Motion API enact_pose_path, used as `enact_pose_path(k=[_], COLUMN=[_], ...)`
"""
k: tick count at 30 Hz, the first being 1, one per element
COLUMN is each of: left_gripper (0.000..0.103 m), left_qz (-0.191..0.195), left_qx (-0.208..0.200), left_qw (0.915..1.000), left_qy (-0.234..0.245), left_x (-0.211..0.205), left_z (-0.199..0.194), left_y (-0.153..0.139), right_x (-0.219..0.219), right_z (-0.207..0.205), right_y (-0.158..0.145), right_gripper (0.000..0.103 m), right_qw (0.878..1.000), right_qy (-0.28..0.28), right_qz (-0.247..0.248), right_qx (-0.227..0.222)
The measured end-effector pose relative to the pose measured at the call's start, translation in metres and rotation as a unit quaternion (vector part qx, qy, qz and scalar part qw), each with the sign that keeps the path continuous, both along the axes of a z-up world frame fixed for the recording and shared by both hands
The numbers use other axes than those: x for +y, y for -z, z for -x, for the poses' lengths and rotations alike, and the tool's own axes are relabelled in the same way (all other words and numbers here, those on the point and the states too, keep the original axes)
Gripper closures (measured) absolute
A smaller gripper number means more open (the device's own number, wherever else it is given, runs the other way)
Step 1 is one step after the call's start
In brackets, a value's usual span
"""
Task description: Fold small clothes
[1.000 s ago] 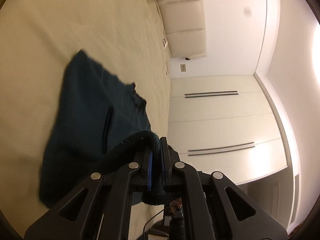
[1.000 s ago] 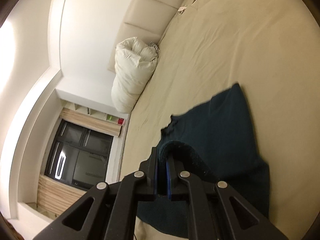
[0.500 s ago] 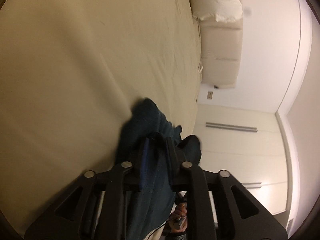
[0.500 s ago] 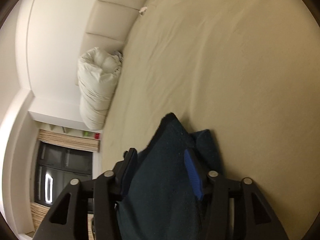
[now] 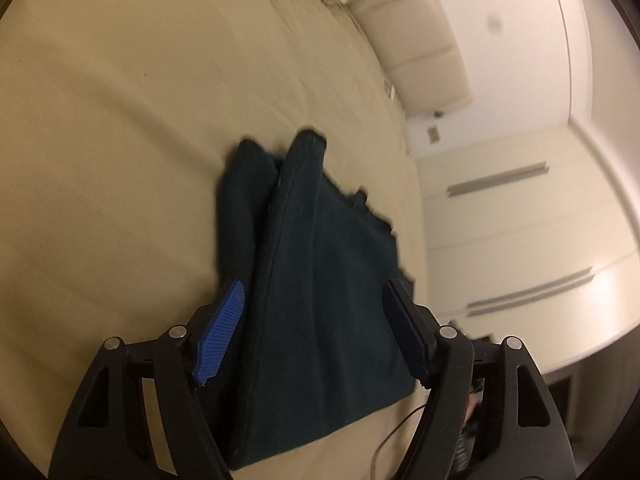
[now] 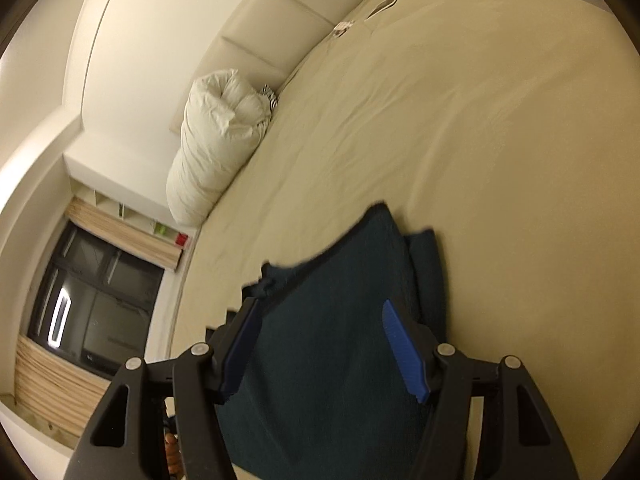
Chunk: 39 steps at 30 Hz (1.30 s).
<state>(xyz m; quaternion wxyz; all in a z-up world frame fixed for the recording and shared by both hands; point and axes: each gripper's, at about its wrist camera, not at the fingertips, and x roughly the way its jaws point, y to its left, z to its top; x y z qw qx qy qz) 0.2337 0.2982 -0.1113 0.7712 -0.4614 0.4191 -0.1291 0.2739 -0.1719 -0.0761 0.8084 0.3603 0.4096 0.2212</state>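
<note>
A dark teal garment (image 5: 320, 280) lies folded over on the beige bed sheet (image 5: 120, 120), its doubled far edge raised in two humps. My left gripper (image 5: 312, 292) hovers over the garment's near part with its jaws opening; the cloth shows between the blue pads (image 5: 220, 332) but they do not press on it. In the right wrist view the same garment (image 6: 340, 340) lies under my right gripper (image 6: 320, 310), whose jaws are also opening, blue pads (image 6: 404, 348) apart from the fabric. Both grippers point down at the cloth.
A white rolled duvet (image 6: 220, 140) lies by the padded headboard (image 6: 288, 12). Wardrobe doors (image 5: 520, 240) stand past the bed's edge on one side, a dark window (image 6: 88, 312) on the other. A cable (image 5: 392, 440) hangs near the bed's edge.
Both grippers held the garment's edge shut, carried it forward over the rest of the cloth, then let go. Their jaws now stand wide, and the garment lies doubled on the bed.
</note>
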Motion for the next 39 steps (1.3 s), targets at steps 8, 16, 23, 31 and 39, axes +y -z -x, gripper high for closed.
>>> enact_pose_path(k=[8, 16, 23, 31, 39], left_gripper=[0.035, 0.061, 0.072, 0.099, 0.100], left_qz=[-0.096, -0.146, -0.121, -0.083, -0.096], left_qx=[-0.022, -0.033, -0.020, -0.009, -0.021], left_qw=[0.9943, 0.9859, 0.9902, 0.9949, 0.9940], left_qy=[0.041, 0.074, 0.067, 0.057, 0.049], left_x=[-0.021, -0.056, -0.048, -0.039, -0.037], left_z=[0.037, 0.060, 0.045, 0.034, 0.068], left_y=[-0.012, -0.015, 0.005, 0.018, 0.015], right_x=[0.011, 0.007, 0.005, 0.008, 0.011], right_z=[0.046, 0.076, 0.084, 0.084, 0.089], right_y=[0.011, 0.022, 0.021, 0.024, 0.022], right_gripper=[0.036, 0.036, 0.036, 0.037, 0.038], right_qw=[0.999, 0.998, 0.998, 0.997, 0.995], right_qy=[-0.025, -0.021, -0.022, -0.024, -0.022], right_qz=[0.042, 0.045, 0.052, 0.068, 0.098], right_qx=[0.013, 0.024, 0.027, 0.029, 0.017])
